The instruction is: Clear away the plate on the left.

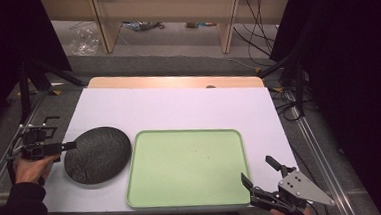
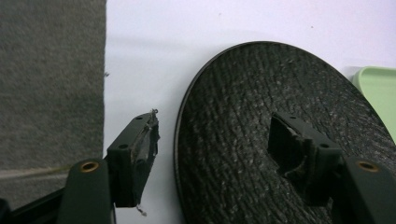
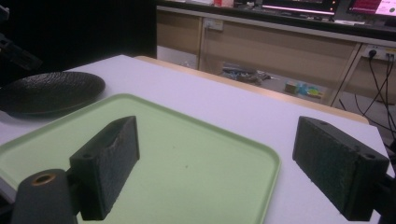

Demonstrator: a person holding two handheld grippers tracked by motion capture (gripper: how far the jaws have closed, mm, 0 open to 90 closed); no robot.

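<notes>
The right gripper (image 1: 264,177) hovers at five o'clock off the green tray (image 1: 148,190), jaws wide and empty. At nine o'clock, the left gripper (image 2: 212,140) straddles the near rim of the black plate (image 2: 261,93), jaws fairly wide, pads not pressing. The plate lies on the white table (image 1: 178,108), just beside the tray's left edge.

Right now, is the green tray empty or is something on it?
Empty. The green tray shows only bare green surface in the high view and the right gripper view; the black plate lies beside it on the white table.
</notes>
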